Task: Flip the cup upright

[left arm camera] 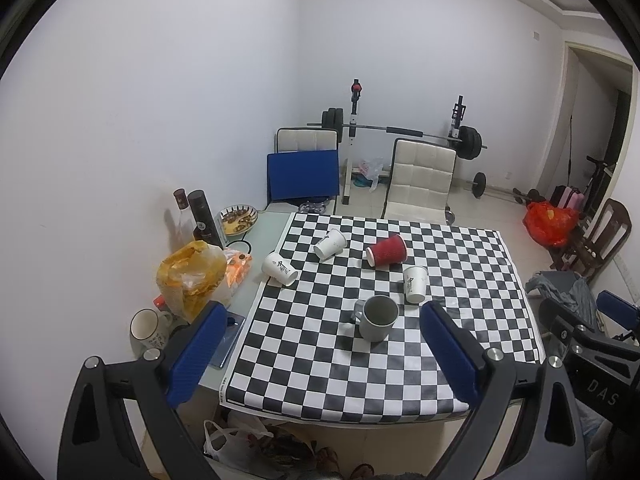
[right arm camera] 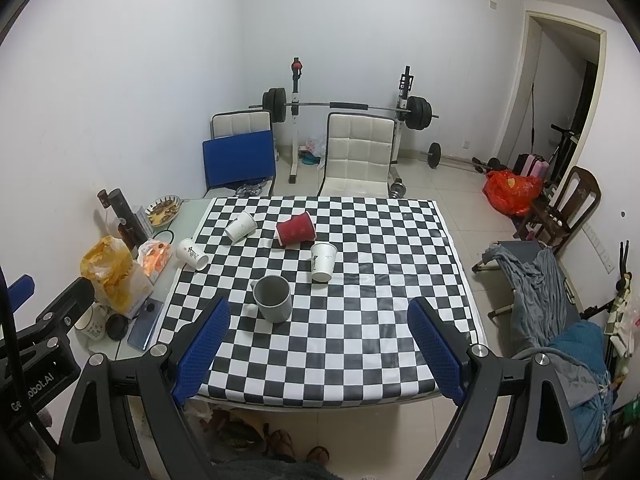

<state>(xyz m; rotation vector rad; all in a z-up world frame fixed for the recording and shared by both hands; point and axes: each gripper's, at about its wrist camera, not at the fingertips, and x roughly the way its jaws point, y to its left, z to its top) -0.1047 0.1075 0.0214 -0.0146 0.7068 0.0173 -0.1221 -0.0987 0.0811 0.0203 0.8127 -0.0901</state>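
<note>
A grey mug (left arm camera: 377, 317) (right arm camera: 273, 298) stands upright on the checkered cloth (left arm camera: 460, 280) (right arm camera: 380, 280). A red ribbed paper cup (left arm camera: 386, 250) (right arm camera: 295, 229) lies on its side behind it. Three white paper cups lie tipped over: one (left arm camera: 414, 284) (right arm camera: 322, 261) right of the mug, one (left arm camera: 329, 243) (right arm camera: 239, 226) at the back, one (left arm camera: 279, 268) (right arm camera: 192, 254) at the cloth's left edge. My left gripper (left arm camera: 322, 354) is open and empty, above the table's near edge. My right gripper (right arm camera: 320, 346) is open and empty, to its right.
Left of the cloth stand two bottles (left arm camera: 202, 216), a snack bowl (left arm camera: 239, 219), a yellow bag (left arm camera: 191, 276), a white mug (left arm camera: 147, 326) and a phone (right arm camera: 145, 326). Two chairs (left arm camera: 418, 180) and a barbell rack (left arm camera: 400, 130) stand behind the table. A cot with clothes (right arm camera: 536, 280) is at right.
</note>
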